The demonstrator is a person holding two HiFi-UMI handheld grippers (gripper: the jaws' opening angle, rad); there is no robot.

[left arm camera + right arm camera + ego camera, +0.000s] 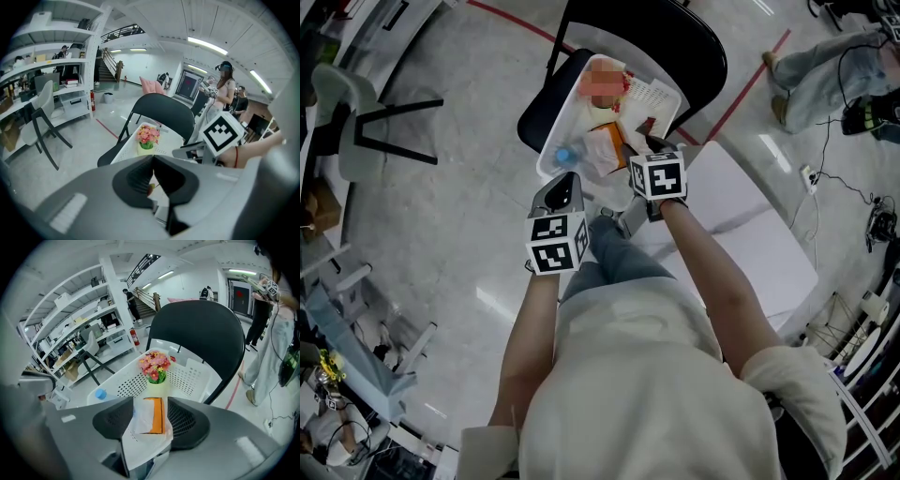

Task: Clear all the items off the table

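While the right claw (pixel 150 409) hung over the white basket (pixel 197 373), its jaws stood apart with the tissue packet (pixel 149 417) between them. As far as the right gripper view showed, the pads were not pressing on it. The left claw (pixel 153 161) was closed, its jaws meeting at the tips with nothing clearly caught in them.

The basket sat on the black chair (pixel 201 329), at 12 o'clock from the person. The white desk (pixel 750 225) lay at about 4 o'clock from the basket in the head view. Inside the basket, the flower pot (pixel 157 369) stood at 12 o'clock from the packet, and the blue-capped bottle (pixel 100 393) lay at about 9 o'clock.

The packet looked light and soft, and its thin wrapper was probably slick. It would likely squash and slide under a hard pinch, so a gentle hold across its short width near the middle seemed best. The flower pot looked top-heavy and its blossoms delicate, so the pot's wall was the place to take it. The bottle, being round, could roll and was best taken across its body.
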